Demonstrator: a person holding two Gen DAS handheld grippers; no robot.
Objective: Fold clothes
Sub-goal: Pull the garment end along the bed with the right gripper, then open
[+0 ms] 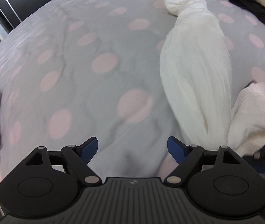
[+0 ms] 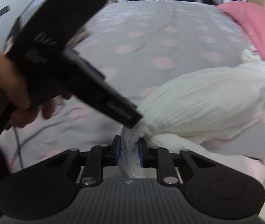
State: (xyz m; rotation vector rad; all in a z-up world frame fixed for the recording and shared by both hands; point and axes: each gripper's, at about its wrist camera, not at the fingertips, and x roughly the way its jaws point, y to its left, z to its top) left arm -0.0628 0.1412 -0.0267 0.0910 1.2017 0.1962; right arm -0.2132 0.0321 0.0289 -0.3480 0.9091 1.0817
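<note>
The right gripper (image 2: 129, 152) is pinching one bunched end of the white garment (image 1: 196, 71), which is lying stretched in a rope along the bed's (image 1: 95, 74) right side. The left gripper (image 1: 132, 149) is hovering spread and empty, seemingly to take a second hold.

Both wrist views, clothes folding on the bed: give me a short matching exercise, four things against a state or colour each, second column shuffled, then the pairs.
Things:
1. left tool
2. right tool
3. white garment
4. bedcover

States or colours:
A. grey with pink dots
B. bunched into a long roll across the bed
C. fingers wide apart, nothing between them
D. closed on a gathered end of white cloth

Pairs: 1-C, 2-D, 3-B, 4-A
</note>
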